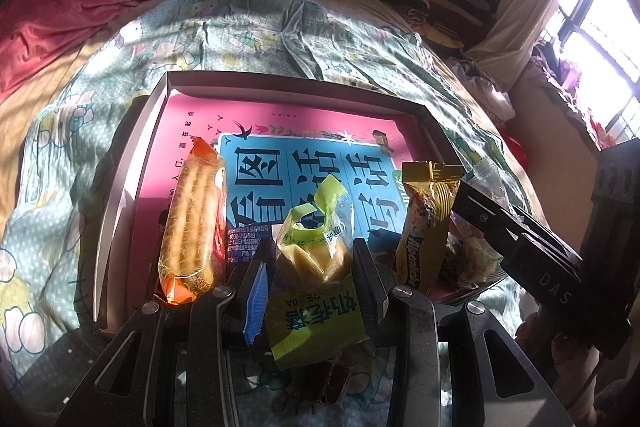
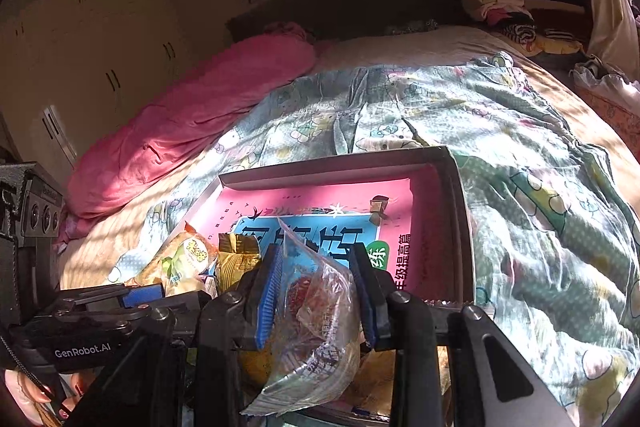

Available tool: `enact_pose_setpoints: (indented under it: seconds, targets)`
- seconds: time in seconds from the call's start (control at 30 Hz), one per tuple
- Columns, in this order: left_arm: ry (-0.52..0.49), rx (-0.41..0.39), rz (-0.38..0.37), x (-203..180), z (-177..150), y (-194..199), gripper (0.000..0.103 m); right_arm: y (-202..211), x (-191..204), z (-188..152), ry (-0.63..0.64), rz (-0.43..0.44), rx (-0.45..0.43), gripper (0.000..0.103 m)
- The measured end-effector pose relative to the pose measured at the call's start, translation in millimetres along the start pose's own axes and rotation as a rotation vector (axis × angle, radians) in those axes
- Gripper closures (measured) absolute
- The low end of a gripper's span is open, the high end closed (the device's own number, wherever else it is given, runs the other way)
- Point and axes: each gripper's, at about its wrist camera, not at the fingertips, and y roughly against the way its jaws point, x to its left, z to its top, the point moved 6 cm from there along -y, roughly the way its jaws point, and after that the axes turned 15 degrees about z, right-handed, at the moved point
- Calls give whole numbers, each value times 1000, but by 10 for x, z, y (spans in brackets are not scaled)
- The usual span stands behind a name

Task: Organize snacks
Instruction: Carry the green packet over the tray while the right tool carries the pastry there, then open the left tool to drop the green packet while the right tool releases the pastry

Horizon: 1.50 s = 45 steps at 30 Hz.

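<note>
A shallow grey box point(image 1: 132, 163) lies on the bed with a pink and blue book point(image 1: 280, 131) inside as its floor. My left gripper point(image 1: 312, 283) is shut on a green-wrapped yellow pastry packet point(image 1: 310, 251) at the box's near edge. To its left an orange biscuit pack point(image 1: 192, 223) lies in the box. A gold candy pack point(image 1: 424, 219) stands to its right. In the right wrist view my right gripper point(image 2: 316, 301) is shut on a clear crinkled snack packet point(image 2: 316, 311) over the box's point(image 2: 340, 163) near side. The left gripper point(image 2: 104, 303) sits just left of it.
The bed is covered with a rumpled green cartoon quilt point(image 2: 520, 187). A pink blanket point(image 2: 200, 115) lies along its left side. Piled clothes point(image 2: 500, 3) sit at the headboard. A bright window point(image 1: 592, 39) is at the right. A person's hand point(image 2: 28, 395) grips the left tool.
</note>
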Motion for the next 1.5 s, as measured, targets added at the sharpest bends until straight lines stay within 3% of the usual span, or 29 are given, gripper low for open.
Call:
enact_pose_setpoints:
  seconds: [0.43, 0.93, 1.23, 1.5]
  targets:
    - [4, -1, 5, -24, 51, -44, 63, 14, -13, -2, -24, 11, -2, 67]
    - [8, -16, 21, 19, 103, 9, 63, 289, -47, 66, -72, 18, -67, 59]
    - [2, -34, 38, 35, 121, 92, 49, 393, 23, 74, -45, 7, -78, 53]
    - [17, -47, 41, 92, 151, 165, 44, 516, 52, 72, -37, -4, -99, 45]
